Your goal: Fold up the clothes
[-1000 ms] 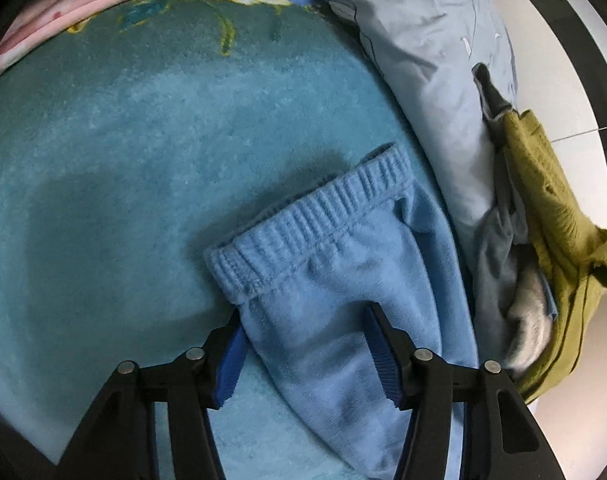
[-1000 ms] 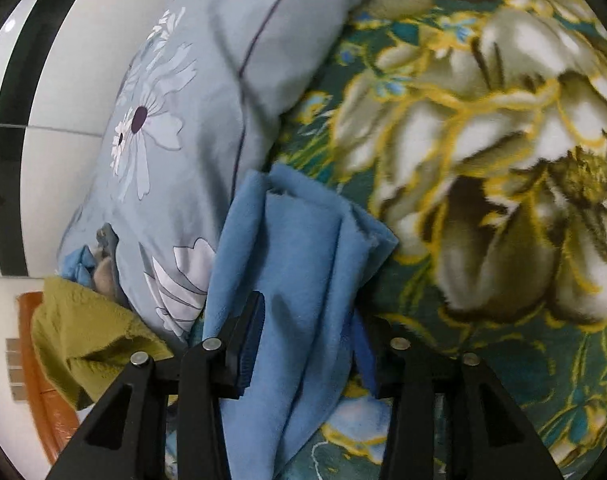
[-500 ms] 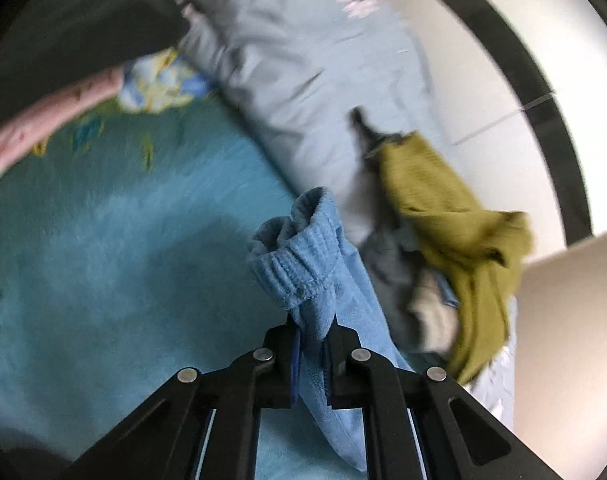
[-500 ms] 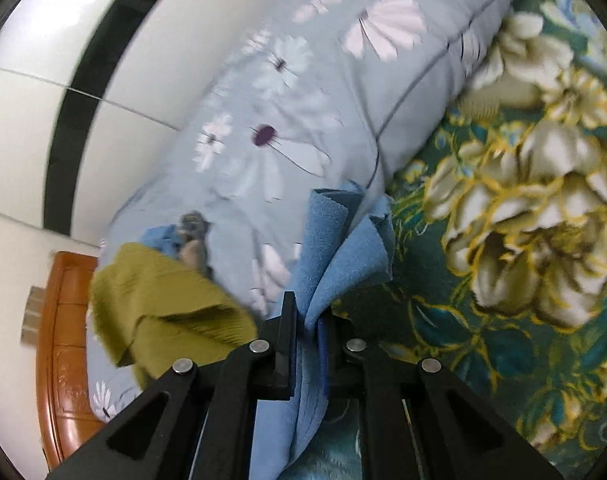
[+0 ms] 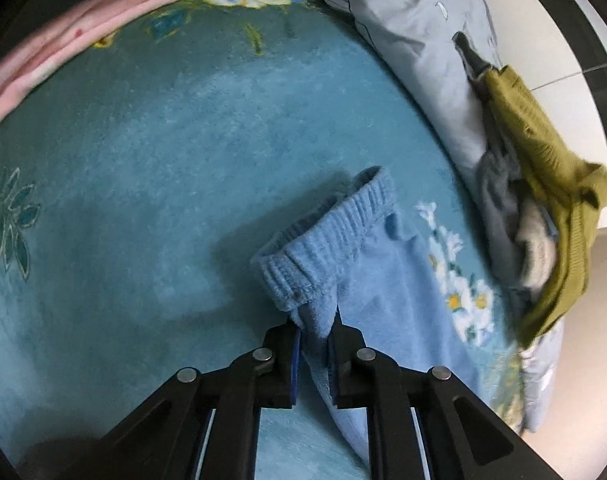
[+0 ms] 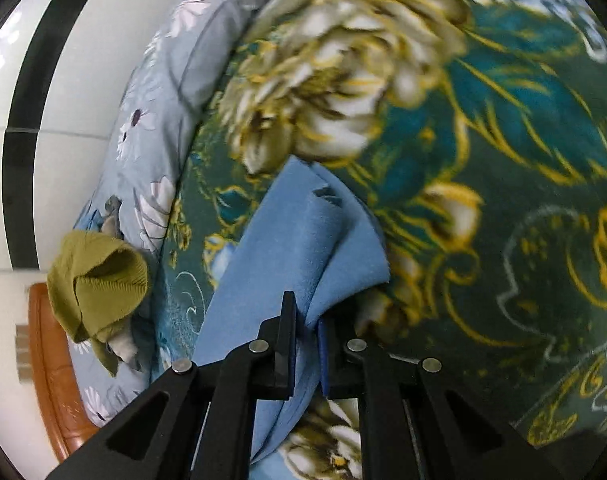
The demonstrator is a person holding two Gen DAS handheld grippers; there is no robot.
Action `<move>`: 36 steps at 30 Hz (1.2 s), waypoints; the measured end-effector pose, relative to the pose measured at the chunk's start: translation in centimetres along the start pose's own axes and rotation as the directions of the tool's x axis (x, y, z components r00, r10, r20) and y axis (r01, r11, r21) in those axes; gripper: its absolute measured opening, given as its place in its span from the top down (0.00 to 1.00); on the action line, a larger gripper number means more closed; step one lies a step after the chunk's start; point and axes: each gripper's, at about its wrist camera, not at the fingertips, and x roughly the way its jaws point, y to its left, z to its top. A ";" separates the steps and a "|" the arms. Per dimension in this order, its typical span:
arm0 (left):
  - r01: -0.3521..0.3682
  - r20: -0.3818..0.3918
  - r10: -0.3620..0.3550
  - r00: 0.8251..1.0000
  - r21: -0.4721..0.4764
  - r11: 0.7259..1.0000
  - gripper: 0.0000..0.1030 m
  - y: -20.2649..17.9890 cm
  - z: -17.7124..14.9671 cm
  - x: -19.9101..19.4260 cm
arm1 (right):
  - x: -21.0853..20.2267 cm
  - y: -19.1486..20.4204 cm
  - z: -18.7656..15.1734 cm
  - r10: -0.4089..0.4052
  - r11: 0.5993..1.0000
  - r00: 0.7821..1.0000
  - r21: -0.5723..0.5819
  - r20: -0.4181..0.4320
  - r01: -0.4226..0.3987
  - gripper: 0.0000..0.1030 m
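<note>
Lowered back onto the blanket [image 5: 151,168], blue pants [image 5: 383,280] stay pinched by left tool [image 5: 314,332] and right tool [image 6: 307,320].

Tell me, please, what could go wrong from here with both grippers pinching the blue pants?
The left gripper holds only a small tuck of the pants below the waistband, so the cloth might slip out when pulled. The right gripper pinches bunched layers near the hem, so a crooked fold could set in. The olive garment lies close by and might get dragged along.
</note>
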 end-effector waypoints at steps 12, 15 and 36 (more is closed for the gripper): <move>-0.093 0.156 0.084 0.984 0.048 0.995 0.49 -2.2 1.2 -5.7 | -5.0 -2.8 1.8 -0.024 0.999 0.997 0.043 0.079 0.021 0.89; -0.086 0.187 0.058 0.981 0.145 0.986 0.41 -5.0 0.2 -7.0 | -5.0 -2.1 1.5 0.075 0.997 0.995 0.016 0.067 -0.076 0.82; -0.049 0.092 0.014 0.996 0.388 0.921 0.36 -13.5 -7.3 -7.3 | -0.8 -2.3 0.8 0.174 0.984 0.984 0.036 0.027 -0.175 0.96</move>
